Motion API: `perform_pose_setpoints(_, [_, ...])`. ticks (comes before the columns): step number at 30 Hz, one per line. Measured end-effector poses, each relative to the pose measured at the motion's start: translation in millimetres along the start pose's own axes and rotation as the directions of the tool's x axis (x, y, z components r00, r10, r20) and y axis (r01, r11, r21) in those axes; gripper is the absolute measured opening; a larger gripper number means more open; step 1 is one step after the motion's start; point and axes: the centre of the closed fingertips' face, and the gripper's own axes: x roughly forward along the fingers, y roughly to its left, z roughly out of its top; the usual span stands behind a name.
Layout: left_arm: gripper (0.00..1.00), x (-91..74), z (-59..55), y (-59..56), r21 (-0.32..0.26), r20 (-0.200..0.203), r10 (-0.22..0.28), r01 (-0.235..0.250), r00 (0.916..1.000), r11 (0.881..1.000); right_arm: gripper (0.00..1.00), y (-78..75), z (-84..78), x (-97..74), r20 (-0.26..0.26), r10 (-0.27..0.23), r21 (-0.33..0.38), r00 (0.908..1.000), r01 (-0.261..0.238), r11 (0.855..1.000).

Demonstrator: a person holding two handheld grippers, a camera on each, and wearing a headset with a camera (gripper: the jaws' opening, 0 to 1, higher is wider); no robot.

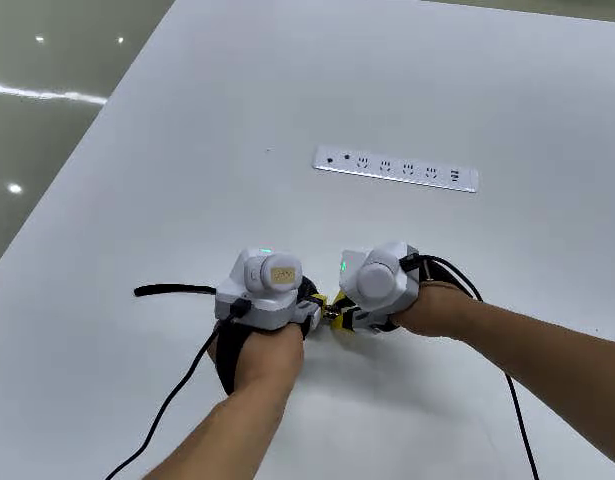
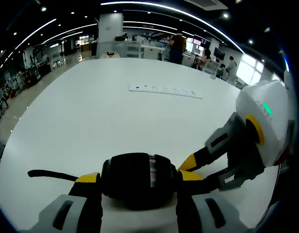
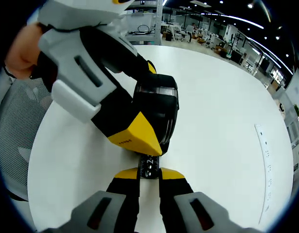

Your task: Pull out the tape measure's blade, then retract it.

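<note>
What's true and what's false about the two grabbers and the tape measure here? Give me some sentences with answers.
1. The left gripper is shut on the black tape measure. True.
2. The right gripper is open and holds nothing. False: it pinches the blade.
3. A power strip lies on the white table beyond the grippers. True.
4. The blade stretches across the whole table. False: a short bit is out.

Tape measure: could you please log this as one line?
left hand-held gripper: shut on tape measure | right hand-held gripper: shut on blade | blade barely out
</note>
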Motion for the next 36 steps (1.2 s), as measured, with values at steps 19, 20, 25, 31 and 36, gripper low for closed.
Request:
perform_pose_setpoints(19, [0.58,0.6,0.2,-0.4,-0.002,-0.001,0.0,0.0,1.0,1.0,0.14,-0.6,3.9,1.3,-0.009,0.012,-0.022,0.9999,-0.013,1.0])
perform_pose_setpoints(20, [0.58,0.6,0.2,-0.4,-0.002,-0.001,0.0,0.0,1.0,1.0,0.14,-0.8,4.0,1.5,-0.01,0.014,-0.021,0.9999,-0.014,1.0])
perform_pose_setpoints(25, [0.58,0.9,0.2,-0.1,-0.002,-0.002,-0.001,0.001,1.0,1.0,0.14,-0.9,5.0,2.1,-0.009,0.012,-0.025,0.9999,-0.013,1.0])
perform_pose_setpoints(31, [0.58,1.1,0.2,0.2,0.0,-0.001,-0.002,0.002,1.0,1.0,0.14,-0.7,6.8,3.2,-0.007,0.011,-0.028,0.9999,-0.012,1.0])
perform_pose_setpoints(36, [0.58,0.9,0.2,0.1,0.0,-0.001,-0.001,0.001,1.0,1.0,0.14,-0.6,8.0,3.9,-0.009,0.011,-0.035,0.9999,-0.011,0.999])
